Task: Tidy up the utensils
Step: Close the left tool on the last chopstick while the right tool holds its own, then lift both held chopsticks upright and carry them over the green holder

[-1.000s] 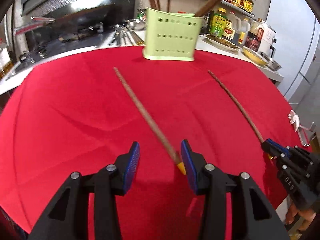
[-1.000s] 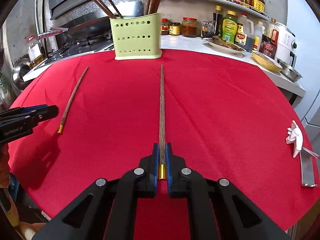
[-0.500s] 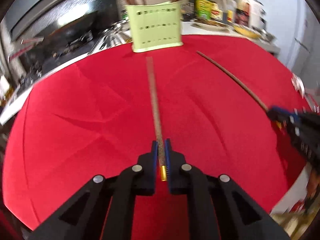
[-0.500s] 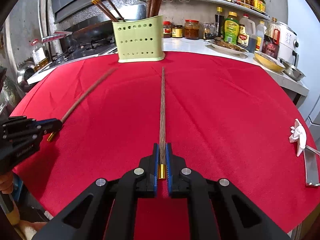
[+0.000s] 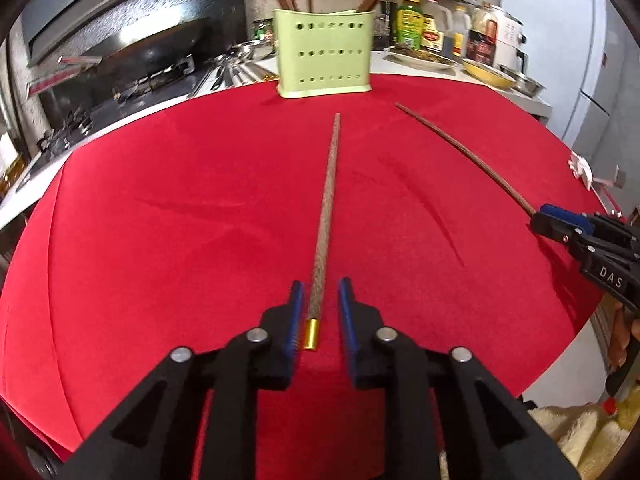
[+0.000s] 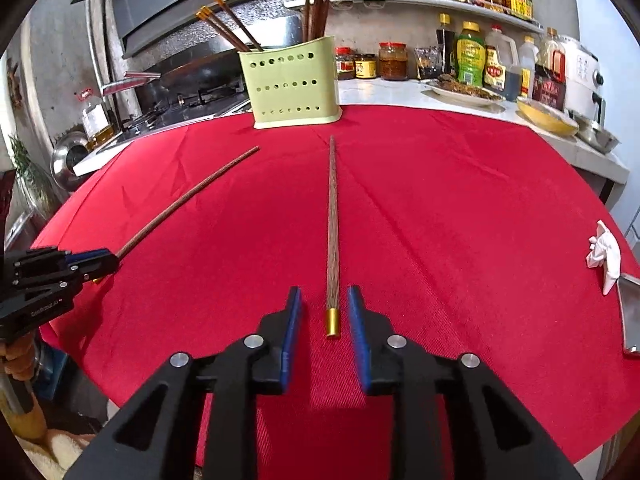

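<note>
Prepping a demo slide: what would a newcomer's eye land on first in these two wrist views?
The bright red tablecloth fills both views. On it lie two long brown chopsticks with gold caps, the left chopstick between the left gripper's parted blue pads, the right chopstick between the right gripper's; both jaws have just been opening. At the far edge stands a pale green perforated holder with more chopsticks in it.

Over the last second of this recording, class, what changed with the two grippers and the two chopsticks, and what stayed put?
The left gripper swung in line with the left chopstick, clamped its gold-capped end, and has just been opening again; the stick lies between parted jaws. The right gripper, clamped on the right chopstick, has just been opening too, freeing it. Both chopsticks remain on the red cloth; the green holder is unmoved.
</note>
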A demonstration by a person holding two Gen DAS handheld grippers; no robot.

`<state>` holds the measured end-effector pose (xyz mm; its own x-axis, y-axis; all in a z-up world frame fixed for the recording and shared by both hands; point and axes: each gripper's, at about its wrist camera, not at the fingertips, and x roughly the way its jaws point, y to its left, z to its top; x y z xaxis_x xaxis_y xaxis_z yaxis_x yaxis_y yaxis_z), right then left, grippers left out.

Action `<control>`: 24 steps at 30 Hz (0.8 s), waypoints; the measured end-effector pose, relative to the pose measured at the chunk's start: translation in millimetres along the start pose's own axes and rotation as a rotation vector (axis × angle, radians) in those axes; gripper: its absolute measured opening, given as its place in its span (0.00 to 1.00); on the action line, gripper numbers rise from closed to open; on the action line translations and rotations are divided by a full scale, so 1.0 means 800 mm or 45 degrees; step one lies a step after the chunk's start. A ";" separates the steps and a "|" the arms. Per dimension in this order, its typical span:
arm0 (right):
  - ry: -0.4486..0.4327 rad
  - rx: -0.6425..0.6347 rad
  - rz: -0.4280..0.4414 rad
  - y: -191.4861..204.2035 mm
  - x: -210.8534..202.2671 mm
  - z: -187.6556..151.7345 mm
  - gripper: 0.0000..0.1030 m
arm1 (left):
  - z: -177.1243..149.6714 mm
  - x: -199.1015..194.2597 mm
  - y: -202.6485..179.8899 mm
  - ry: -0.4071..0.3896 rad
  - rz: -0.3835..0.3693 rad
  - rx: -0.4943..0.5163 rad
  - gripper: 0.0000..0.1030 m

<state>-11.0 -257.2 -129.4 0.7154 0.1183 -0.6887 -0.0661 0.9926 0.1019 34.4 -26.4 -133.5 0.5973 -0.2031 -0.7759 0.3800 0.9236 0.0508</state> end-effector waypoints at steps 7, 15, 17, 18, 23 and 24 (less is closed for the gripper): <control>-0.018 -0.018 -0.052 0.002 -0.004 -0.007 0.14 | 0.002 0.002 -0.007 0.010 0.036 0.035 0.20; -0.094 -0.027 -0.059 0.005 -0.022 0.001 0.07 | 0.006 -0.012 -0.006 -0.068 0.031 0.041 0.07; -0.155 -0.018 -0.049 0.004 -0.040 0.015 0.07 | 0.013 -0.029 0.002 -0.129 0.024 0.009 0.07; -0.184 -0.020 -0.048 0.005 -0.049 0.022 0.07 | 0.020 -0.043 0.008 -0.175 0.018 -0.011 0.07; -0.315 -0.051 -0.016 0.013 -0.090 0.068 0.07 | 0.055 -0.104 0.022 -0.362 -0.005 -0.036 0.07; -0.333 -0.052 -0.005 0.014 -0.097 0.075 0.07 | 0.065 -0.119 0.025 -0.406 -0.005 -0.031 0.07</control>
<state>-25.1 -257.1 -31.6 0.8708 0.1089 -0.4795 -0.0872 0.9939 0.0672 21.8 -5.8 -26.1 0.7887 -0.2950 -0.5394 0.3682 0.9293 0.0301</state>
